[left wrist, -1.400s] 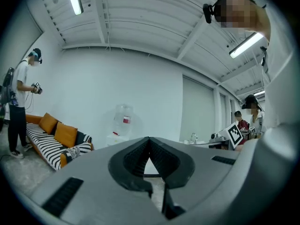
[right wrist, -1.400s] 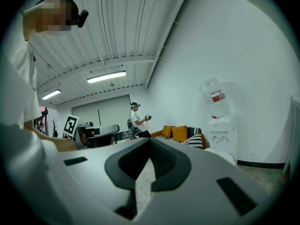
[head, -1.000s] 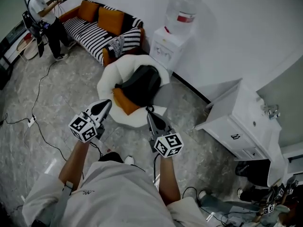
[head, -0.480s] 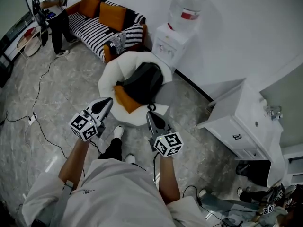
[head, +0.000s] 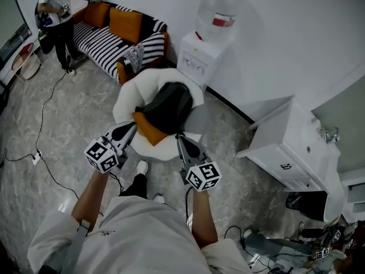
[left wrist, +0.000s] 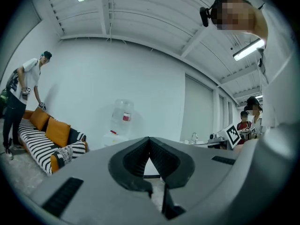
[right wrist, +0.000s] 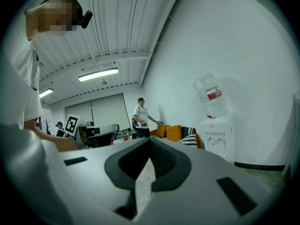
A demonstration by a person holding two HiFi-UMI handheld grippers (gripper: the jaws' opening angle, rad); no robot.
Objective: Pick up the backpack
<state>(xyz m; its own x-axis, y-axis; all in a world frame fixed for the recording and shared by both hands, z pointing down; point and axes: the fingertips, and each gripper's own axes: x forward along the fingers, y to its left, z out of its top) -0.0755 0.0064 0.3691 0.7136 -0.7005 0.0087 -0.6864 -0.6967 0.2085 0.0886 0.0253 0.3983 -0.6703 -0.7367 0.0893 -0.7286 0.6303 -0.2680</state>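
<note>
Seen from your head camera, the black backpack [head: 168,104] lies in the white chair [head: 126,96], with an orange cushion [head: 149,129] poking out beneath it at the chair's near side. Your left gripper [head: 132,127] and right gripper [head: 178,137] are held level over the chair's near edge, short of the backpack. The left gripper view shows its jaws pressed tip to tip on nothing, facing the dispenser [left wrist: 121,123] that stands behind the chair. The right gripper view shows its jaws likewise closed and empty.
</note>
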